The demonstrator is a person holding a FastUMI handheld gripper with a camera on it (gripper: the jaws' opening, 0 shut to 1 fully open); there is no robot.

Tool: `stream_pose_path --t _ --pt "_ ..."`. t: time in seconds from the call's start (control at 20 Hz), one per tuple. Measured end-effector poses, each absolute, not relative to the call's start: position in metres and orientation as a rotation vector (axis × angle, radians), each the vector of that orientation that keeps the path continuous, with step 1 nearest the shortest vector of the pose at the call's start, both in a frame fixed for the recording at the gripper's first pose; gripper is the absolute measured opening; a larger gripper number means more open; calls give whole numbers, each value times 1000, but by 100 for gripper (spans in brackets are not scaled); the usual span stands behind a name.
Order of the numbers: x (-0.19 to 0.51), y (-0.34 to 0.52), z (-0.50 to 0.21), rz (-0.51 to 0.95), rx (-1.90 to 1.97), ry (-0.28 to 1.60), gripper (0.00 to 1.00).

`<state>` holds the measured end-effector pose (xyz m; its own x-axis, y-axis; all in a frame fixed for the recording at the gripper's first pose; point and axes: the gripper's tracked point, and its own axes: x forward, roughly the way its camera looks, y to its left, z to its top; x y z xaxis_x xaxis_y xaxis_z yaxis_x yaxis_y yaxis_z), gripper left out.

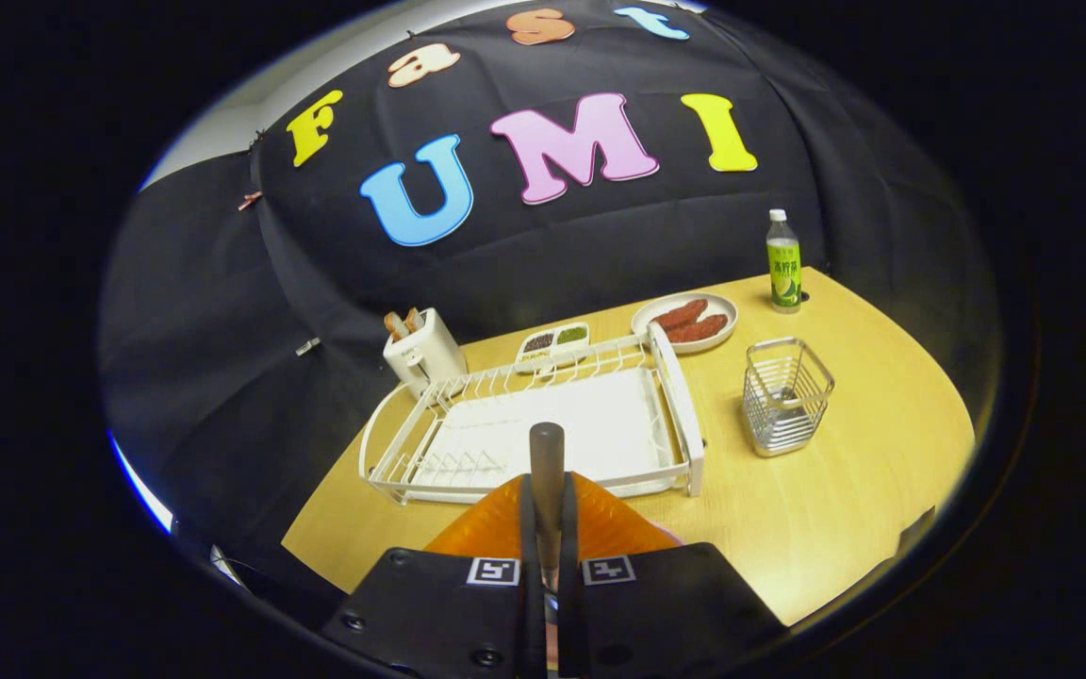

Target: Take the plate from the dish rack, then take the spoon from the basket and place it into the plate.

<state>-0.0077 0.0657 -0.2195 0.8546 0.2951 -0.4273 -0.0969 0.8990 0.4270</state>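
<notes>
Pale wooden bench [816,528] set against a black cloth booth wall carries the whole scene. Nearest the camera, the hand-held gripper [548,528] has its two black fingers pressed close on the dark handle of a spoon [548,457], which stands up between them; the spoon's bowl is hidden below the fingers. An orange plate [491,528] lies directly under and just ahead of the fingers, on the bench in front of the dish rack; part of it is covered by the gripper body.

Just beyond the plate stands the white wire dish rack [684,415] with its white drip tray, its slots bare of dishes. To the right of the rack, apart from it, sits the metal wire basket [785,396].

Behind the rack's left end is a white toaster [423,354] with two slices of bread sticking out. Behind the rack's middle lies a small white divided dish [554,341] holding dark and green contents. Behind its right end a round plate of sausages [686,321] rests on the bench. Farthest back, near the wall, a green-labelled bottle [783,262] stands upright.
</notes>
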Motion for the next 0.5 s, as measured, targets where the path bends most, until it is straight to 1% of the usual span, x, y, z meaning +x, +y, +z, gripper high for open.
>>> stream_pose_path --t 0.25,0.5 --pt "-12 81 -260 184 481 590 9" --pt "-13 84 -276 174 455 623 9"
